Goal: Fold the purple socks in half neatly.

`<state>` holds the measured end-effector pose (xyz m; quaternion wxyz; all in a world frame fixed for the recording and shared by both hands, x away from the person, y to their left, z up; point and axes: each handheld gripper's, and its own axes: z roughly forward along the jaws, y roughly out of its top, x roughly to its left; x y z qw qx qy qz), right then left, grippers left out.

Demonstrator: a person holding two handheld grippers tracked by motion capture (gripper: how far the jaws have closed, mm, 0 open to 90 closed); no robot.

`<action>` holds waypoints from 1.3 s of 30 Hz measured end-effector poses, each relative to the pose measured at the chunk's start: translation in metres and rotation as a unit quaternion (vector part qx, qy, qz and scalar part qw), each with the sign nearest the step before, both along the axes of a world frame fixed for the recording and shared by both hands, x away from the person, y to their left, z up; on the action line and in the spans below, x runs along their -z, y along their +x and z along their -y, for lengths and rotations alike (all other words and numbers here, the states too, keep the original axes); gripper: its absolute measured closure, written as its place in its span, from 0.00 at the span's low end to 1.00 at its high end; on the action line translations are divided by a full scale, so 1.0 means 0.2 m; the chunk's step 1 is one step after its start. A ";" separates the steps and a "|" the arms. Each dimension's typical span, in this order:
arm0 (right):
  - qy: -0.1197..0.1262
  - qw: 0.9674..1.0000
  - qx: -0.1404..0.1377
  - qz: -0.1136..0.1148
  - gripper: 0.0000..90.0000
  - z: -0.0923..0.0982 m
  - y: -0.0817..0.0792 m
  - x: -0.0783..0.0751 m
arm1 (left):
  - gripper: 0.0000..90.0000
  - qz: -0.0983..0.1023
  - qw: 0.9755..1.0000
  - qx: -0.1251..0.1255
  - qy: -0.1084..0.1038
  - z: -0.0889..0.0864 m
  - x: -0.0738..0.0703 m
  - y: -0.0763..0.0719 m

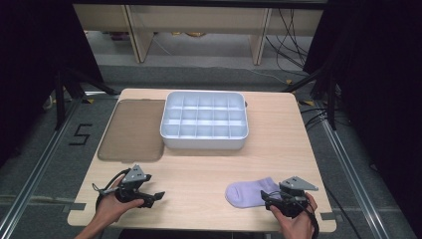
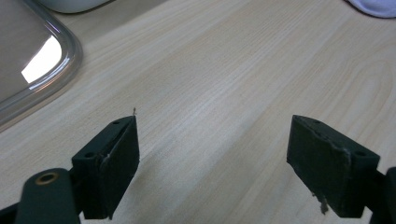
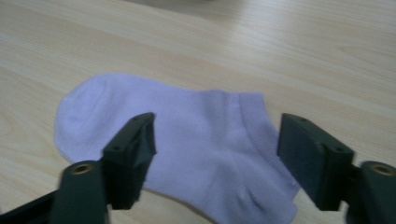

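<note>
A pale lilac ankle sock [image 1: 247, 192] lies flat on the wooden table [image 1: 199, 169] near its front right. My right gripper [image 1: 269, 198] hovers over the sock's cuff end, open; in the right gripper view the sock [image 3: 187, 135] spreads beneath and between the two black pads [image 3: 133, 154], which stand apart from it. My left gripper [image 1: 155, 198] rests low at the front left, pointing right, open. In the left gripper view its pads [image 2: 116, 163] stand wide over bare wood, and a white edge of the sock [image 2: 373, 7] peeks in at the top right.
A white tray [image 1: 204, 142] divided into several compartments stands at the back middle. Its clear brownish lid [image 1: 133, 129] lies flat to its left, a corner also in the left gripper view [image 2: 32, 56]. A hand holds each gripper at the table's front edge.
</note>
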<state>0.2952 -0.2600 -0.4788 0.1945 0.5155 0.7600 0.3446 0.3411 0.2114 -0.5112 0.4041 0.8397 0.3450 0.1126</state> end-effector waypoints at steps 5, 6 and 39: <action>-0.008 1.000 -0.024 0.016 0.41 -0.02 0.00 -0.01 | 0.18 -0.003 1.000 0.005 0.000 0.01 0.00 0.00; -0.004 1.000 -0.024 0.008 0.45 -0.03 -0.01 -0.02 | 0.18 -0.002 1.000 0.004 -0.001 0.01 0.00 0.00; -0.034 0.989 -0.138 -0.029 0.97 -0.29 0.04 0.04 | 0.18 -0.003 1.000 -0.008 -0.013 0.01 0.00 0.01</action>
